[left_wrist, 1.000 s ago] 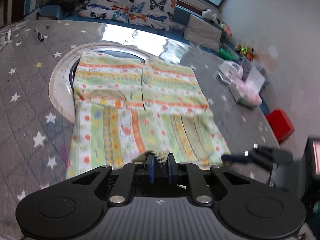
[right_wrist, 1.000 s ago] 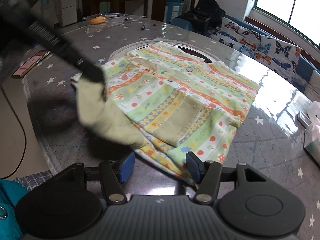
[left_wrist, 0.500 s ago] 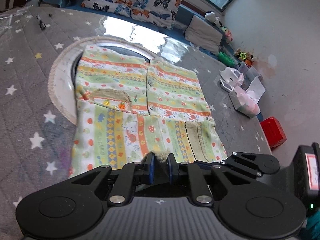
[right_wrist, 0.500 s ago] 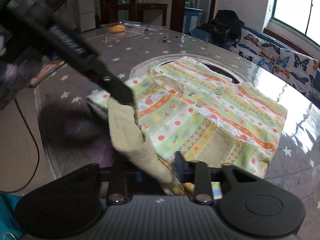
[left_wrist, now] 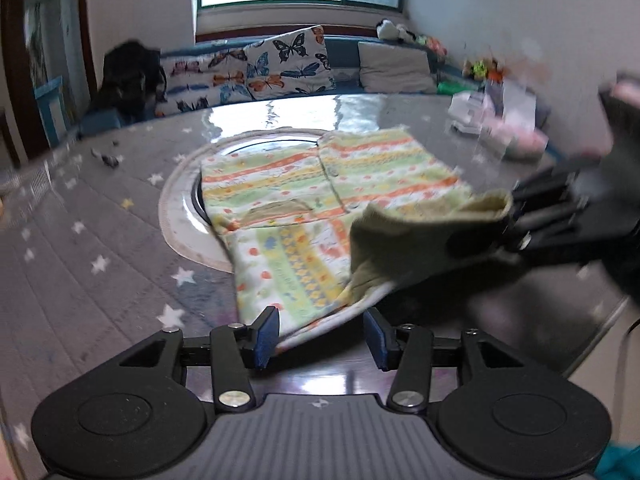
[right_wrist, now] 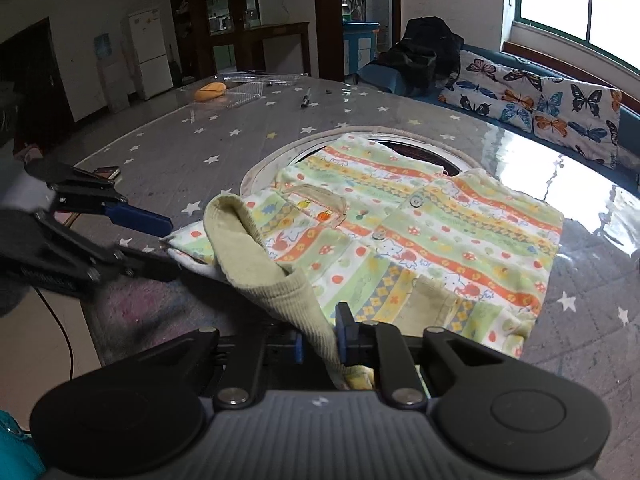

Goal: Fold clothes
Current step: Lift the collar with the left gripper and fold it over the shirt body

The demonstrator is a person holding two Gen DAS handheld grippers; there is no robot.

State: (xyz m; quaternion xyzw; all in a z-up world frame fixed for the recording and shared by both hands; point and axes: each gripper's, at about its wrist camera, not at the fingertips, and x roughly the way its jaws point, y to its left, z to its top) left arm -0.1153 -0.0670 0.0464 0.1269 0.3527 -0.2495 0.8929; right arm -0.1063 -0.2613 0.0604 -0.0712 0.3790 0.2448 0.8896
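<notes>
A child's striped garment with buttons and pockets lies flat on the table, over the round opening. Its olive ribbed cuff is lifted off the cloth, and my right gripper is shut on it. In the left wrist view that cuff hangs from the right gripper at the right. My left gripper is open at the garment's near edge, with the hem lying between its blue pads and nothing pinched. From the right wrist view, the left gripper stands open just left of the cuff.
A grey star-print cloth covers the table around a round rimmed opening. White boxes and tissues sit at the far right. A small tool and an orange object in a clear tray lie far back. Butterfly cushions line the bench.
My left gripper has let go of the cuff and opened. The right gripper now holds the cuff shut and lifts it. The left view has tilted up.
</notes>
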